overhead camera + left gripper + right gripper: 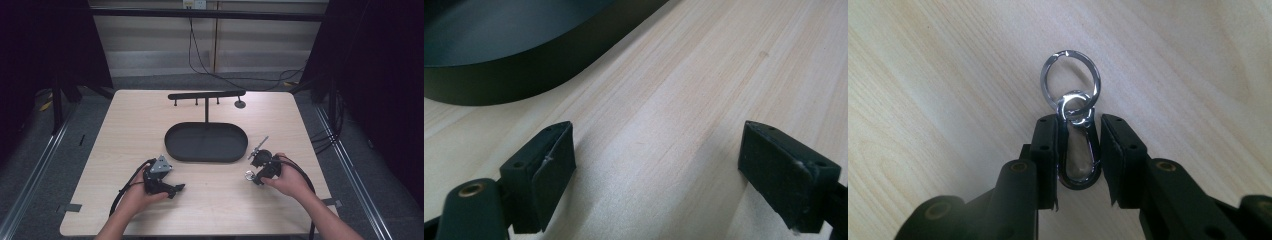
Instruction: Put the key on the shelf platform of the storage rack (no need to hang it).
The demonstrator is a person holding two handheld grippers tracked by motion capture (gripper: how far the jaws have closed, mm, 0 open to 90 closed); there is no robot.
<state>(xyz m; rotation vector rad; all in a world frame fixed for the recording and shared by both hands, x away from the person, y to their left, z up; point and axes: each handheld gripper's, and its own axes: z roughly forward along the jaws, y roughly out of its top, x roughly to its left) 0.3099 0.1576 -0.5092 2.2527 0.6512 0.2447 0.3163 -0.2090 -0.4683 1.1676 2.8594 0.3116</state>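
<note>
On the table's near right, your right gripper [1078, 150] pinches the clip [1078, 155] by its sides, so the ring [1070, 80] hangs free for the rack [206, 95] beyond the tray [206, 142]. Your left gripper [656, 170] rests spread, holding nothing.

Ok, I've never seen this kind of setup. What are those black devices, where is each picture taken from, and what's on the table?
A person holds a hand-operated gripper in each hand. The high view looks down on a wooden table. On it stand a black oval tray and, behind it, a black rack with pegs. The other two pictures come from cameras riding on each gripper. The left gripper has its jaws wide apart over bare wood, beside the tray. The right gripper has its jaws around a silver clasp, which carries a key ring.
</note>
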